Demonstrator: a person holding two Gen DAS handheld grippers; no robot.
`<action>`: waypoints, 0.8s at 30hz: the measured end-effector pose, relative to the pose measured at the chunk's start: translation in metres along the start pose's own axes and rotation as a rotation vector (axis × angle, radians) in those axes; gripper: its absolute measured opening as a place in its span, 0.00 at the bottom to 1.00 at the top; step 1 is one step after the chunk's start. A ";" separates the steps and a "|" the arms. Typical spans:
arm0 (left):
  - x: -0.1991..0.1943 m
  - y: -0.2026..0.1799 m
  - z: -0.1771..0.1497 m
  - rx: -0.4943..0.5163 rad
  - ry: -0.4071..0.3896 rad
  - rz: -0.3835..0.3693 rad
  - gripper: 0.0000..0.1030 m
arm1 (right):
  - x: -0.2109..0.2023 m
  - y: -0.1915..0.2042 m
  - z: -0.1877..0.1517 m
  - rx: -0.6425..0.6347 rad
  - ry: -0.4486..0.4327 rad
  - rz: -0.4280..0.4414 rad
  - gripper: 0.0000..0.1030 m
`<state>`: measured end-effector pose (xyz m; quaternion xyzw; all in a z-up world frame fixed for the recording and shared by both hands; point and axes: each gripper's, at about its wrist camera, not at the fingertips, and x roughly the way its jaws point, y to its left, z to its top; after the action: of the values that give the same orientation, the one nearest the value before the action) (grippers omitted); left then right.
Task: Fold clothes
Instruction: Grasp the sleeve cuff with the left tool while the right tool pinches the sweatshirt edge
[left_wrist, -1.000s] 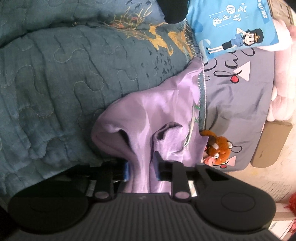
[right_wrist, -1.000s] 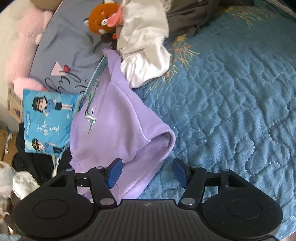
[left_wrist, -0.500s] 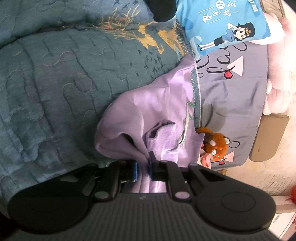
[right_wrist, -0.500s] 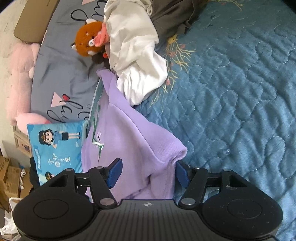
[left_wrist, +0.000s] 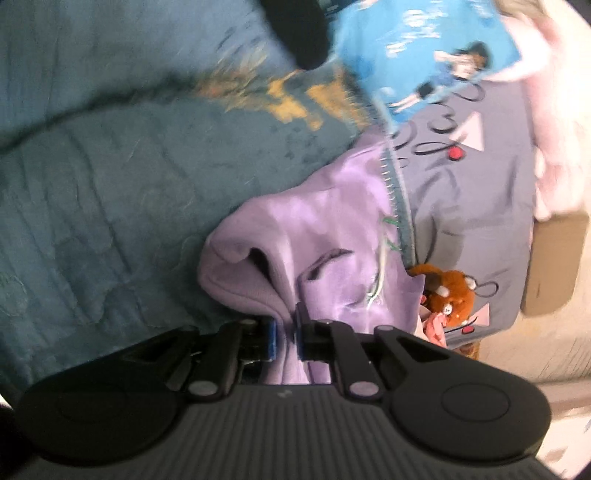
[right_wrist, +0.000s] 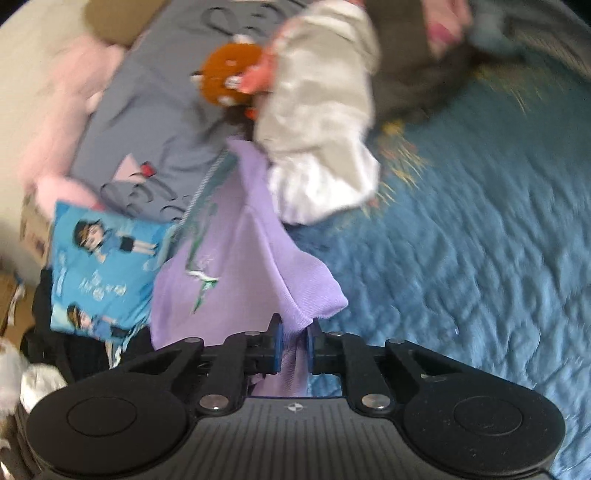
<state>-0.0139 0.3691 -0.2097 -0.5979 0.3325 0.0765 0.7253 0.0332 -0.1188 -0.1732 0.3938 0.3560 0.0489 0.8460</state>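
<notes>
Both views are motion-blurred, so print and stitching are hard to read. The near part of the purple top (left_wrist: 317, 236) is hidden behind each gripper body, and how far it hangs below cannot be told. In the right wrist view the top's far tip disappears under a white garment (right_wrist: 325, 122). A dark garment (right_wrist: 424, 74) past it is cut off at the frame top. A black thing (left_wrist: 299, 29) at the far edge of the left wrist view is too cropped to identify.

Left gripper (left_wrist: 285, 332): jaws closing, almost together, blue pads pinching a fold of the purple top beside its ribbed hem. Right gripper (right_wrist: 294, 345): jaws closing, narrow gap, a bunched purple edge pressed between the pads.

The top lies on the bed between the two grippers, partly on a teal quilt (left_wrist: 110, 206) and partly on a grey sheet (left_wrist: 476, 206) with looped black script and pink triangles.

A blue cartoon pillow (right_wrist: 99, 273) sits at the top's left in the right wrist view. An orange plush (right_wrist: 229, 74) lies far on the grey sheet, touching the white garment. Something pink and fluffy (right_wrist: 70, 140) and a brown box (left_wrist: 554, 262) lie at the bed's edge; a pale wall or floor lies beyond.
</notes>
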 end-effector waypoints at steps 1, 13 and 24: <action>-0.006 -0.005 -0.002 0.032 -0.016 -0.009 0.07 | -0.004 0.003 0.001 -0.017 -0.001 0.006 0.11; -0.025 -0.012 -0.007 0.097 -0.011 0.023 0.04 | -0.033 0.003 0.000 -0.020 0.008 0.041 0.06; -0.043 -0.025 -0.018 0.174 -0.063 0.041 0.03 | -0.042 0.007 0.001 -0.026 0.012 0.063 0.05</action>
<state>-0.0409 0.3584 -0.1654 -0.5231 0.3272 0.0809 0.7828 0.0043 -0.1299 -0.1442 0.3933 0.3480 0.0827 0.8470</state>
